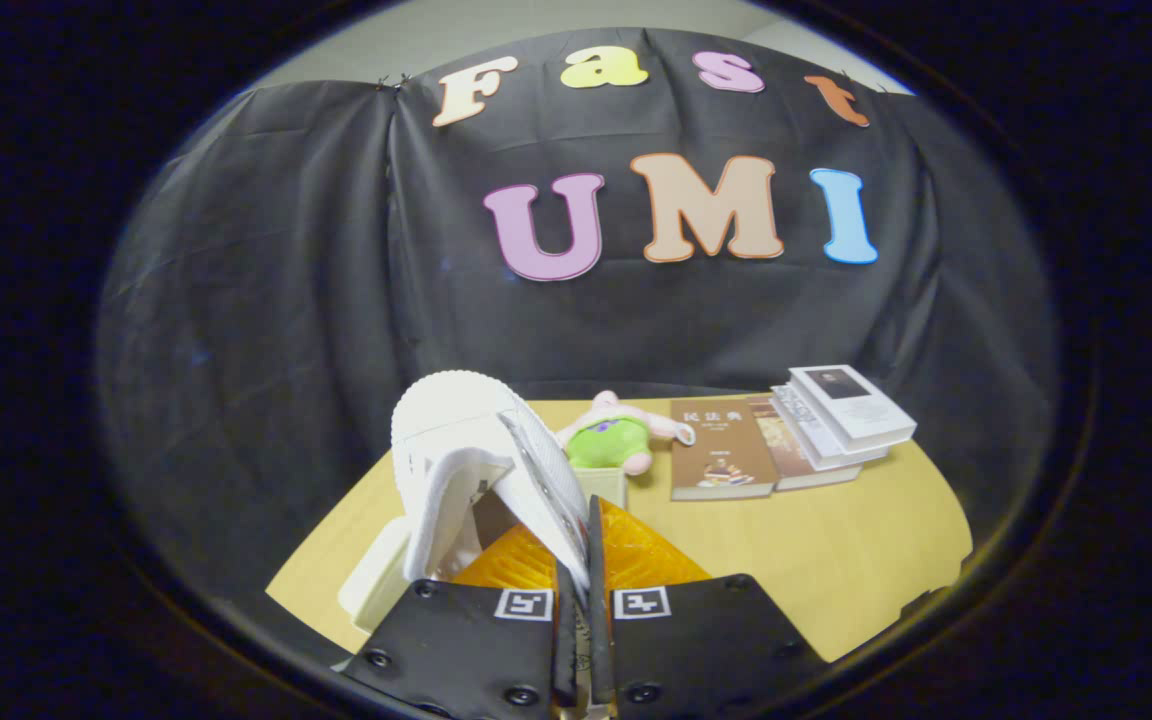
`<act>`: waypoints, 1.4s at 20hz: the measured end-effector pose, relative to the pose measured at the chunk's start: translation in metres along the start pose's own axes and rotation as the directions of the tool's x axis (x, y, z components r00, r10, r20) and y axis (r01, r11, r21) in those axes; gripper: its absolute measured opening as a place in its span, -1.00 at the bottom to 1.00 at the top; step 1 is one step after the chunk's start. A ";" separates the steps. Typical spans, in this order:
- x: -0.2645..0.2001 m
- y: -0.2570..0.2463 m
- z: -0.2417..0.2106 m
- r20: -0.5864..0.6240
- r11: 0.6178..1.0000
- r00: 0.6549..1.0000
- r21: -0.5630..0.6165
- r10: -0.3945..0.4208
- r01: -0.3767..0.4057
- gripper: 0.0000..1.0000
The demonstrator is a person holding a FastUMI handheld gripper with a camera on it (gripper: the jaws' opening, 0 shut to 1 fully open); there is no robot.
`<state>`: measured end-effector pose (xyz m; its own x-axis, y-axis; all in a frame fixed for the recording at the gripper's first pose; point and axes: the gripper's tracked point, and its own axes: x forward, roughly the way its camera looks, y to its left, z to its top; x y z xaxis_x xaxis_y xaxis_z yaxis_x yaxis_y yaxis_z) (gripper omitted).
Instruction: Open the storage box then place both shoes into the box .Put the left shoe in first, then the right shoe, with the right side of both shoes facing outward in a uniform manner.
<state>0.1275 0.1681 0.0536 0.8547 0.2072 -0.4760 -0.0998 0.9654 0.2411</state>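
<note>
The white shoe (476, 455) hangs tilted, sole up and far, just ahead of the gripper (581, 625), above the orange-lidded storage box (636, 560) on the near part of the table (836, 550). The jaws stand narrow, pinching the shoe's thin upper edge. It looks light and soft, so the collar may flex and slip; a grip deeper on the stiffer heel seems safer. Far right lie books (786, 440), with a plush toy (611, 435) beside them.
</note>
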 end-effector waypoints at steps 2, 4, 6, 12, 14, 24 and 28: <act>0.006 0.024 -0.003 -0.014 0.998 0.999 0.047 0.051 -0.050 -0.84; 0.015 0.038 -0.013 -0.053 0.994 0.996 0.085 0.072 -0.067 -0.84; 0.027 0.036 -0.030 -0.107 0.993 0.993 0.107 0.054 -0.042 -0.83; 0.058 -0.005 -0.073 -0.269 0.992 0.958 0.043 -0.099 0.115 -0.83; 0.068 -0.022 -0.091 -0.333 0.988 0.933 0.017 -0.137 0.152 -0.83; 0.084 -0.016 -0.119 -0.423 0.996 0.903 0.015 -0.077 0.092 -0.36; 0.073 0.011 -0.104 -0.378 0.996 0.924 0.086 0.058 -0.027 0.44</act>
<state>0.1358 0.2106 -0.0666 0.5912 0.3071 -0.7457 -0.0791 0.9423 0.3254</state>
